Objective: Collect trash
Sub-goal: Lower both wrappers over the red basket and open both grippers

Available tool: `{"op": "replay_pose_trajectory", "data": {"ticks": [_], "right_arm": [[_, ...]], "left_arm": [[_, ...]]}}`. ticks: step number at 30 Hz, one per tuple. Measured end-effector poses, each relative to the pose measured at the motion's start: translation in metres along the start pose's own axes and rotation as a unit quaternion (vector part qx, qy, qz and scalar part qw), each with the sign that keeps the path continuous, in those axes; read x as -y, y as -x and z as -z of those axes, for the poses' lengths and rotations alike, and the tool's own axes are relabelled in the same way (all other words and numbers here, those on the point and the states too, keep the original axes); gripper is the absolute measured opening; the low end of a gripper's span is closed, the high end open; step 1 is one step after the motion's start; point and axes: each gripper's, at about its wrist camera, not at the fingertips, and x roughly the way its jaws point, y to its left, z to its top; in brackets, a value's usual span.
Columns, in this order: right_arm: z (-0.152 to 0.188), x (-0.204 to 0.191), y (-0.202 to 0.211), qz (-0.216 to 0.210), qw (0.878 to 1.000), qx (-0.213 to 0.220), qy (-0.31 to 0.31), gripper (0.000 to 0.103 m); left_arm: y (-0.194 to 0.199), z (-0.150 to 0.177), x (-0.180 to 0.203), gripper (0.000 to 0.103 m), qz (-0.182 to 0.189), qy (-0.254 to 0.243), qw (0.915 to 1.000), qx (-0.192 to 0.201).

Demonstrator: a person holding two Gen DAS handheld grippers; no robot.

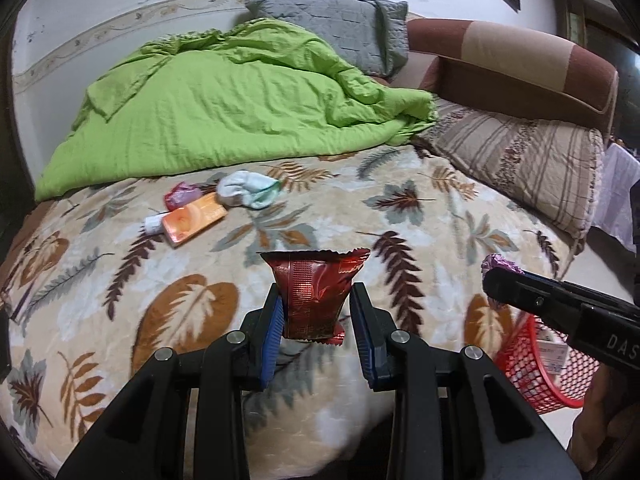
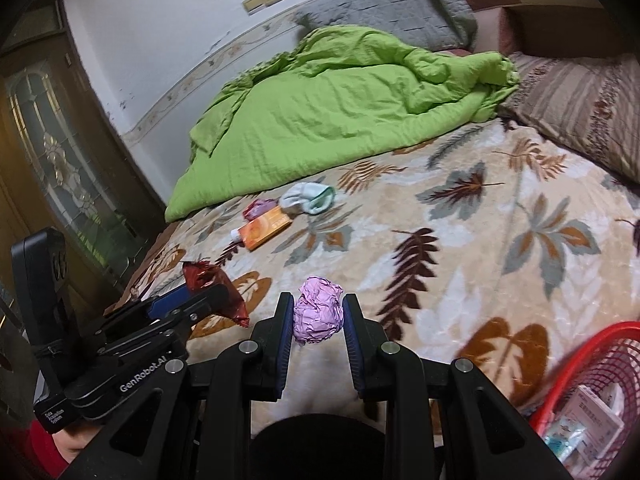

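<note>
Indoor light, moderately dim and warm — no hard shadows on the bed blanket (image 1: 304, 216), no clear single source. Both views have heavy fisheye bending: the wall border (image 1: 132, 20) curves, black vignette fills the corners. Green quilt (image 1: 224, 108) is the brightest area, slightly oversaturated, folds still readable. Red foil wrapper (image 1: 316, 296) shows small glints. Red basket (image 1: 536, 364) is smeared with motion blur in the left view; its rim (image 2: 576, 364) is soft in the right view too. Door glass (image 2: 52, 152) at far left is dark with a yellowish glow — stretched and blurry. Near gripper bodies are underexposed, mostly black. Overall slight softness, mild noise.
</note>
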Motion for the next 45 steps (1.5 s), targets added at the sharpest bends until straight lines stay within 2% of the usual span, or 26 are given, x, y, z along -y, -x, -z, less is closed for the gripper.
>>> {"op": "replay_pose_trajectory", "data": {"ticks": [7,11,19,21,26,27,28,30,31,34,37,45], "right_arm": [[0.003,0.047,0.055,0.051,0.998,0.026,-0.041,0.027],[0.006,0.081,0.096,0.091,0.992,0.046,-0.070,0.027],[0.019,0.138,0.166,0.163,0.977,0.075,-0.119,0.027],[0.024,0.149,0.177,0.173,0.973,0.077,-0.132,0.028],[0.036,0.168,0.181,0.189,0.967,0.062,-0.160,0.031],[0.038,0.172,0.179,0.193,0.966,0.054,-0.165,0.038],[0.040,0.175,0.178,0.198,0.964,0.049,-0.170,0.044],[0.042,0.178,0.178,0.201,0.962,0.052,-0.177,0.046],[0.043,0.178,0.179,0.204,0.962,0.054,-0.176,0.047],[0.038,0.176,0.180,0.205,0.962,0.061,-0.172,0.048],[0.031,0.170,0.174,0.193,0.965,0.062,-0.163,0.048],[0.014,0.123,0.121,0.133,0.984,0.034,-0.110,0.052]], "left_arm": [[-0.002,-0.008,0.042,0.032,0.060,-0.022,0.9979,-0.008],[-0.004,-0.012,0.079,0.032,0.107,-0.045,0.9931,-0.017],[-0.009,-0.009,0.172,0.032,0.216,-0.094,0.9703,-0.055],[-0.013,-0.007,0.193,0.032,0.242,-0.102,0.9624,-0.070],[-0.022,0.001,0.233,0.032,0.276,-0.132,0.9484,-0.085],[-0.026,0.004,0.240,0.035,0.280,-0.139,0.9453,-0.093],[-0.028,0.005,0.244,0.043,0.287,-0.141,0.9425,-0.096],[-0.026,0.008,0.246,0.058,0.299,-0.143,0.9386,-0.096],[-0.023,0.008,0.245,0.063,0.298,-0.143,0.9394,-0.090],[-0.019,0.005,0.239,0.064,0.290,-0.149,0.9422,-0.079],[-0.018,-0.003,0.222,0.064,0.283,-0.131,0.9472,-0.074],[-0.016,-0.018,0.147,0.064,0.219,-0.078,0.9708,-0.057]]}}
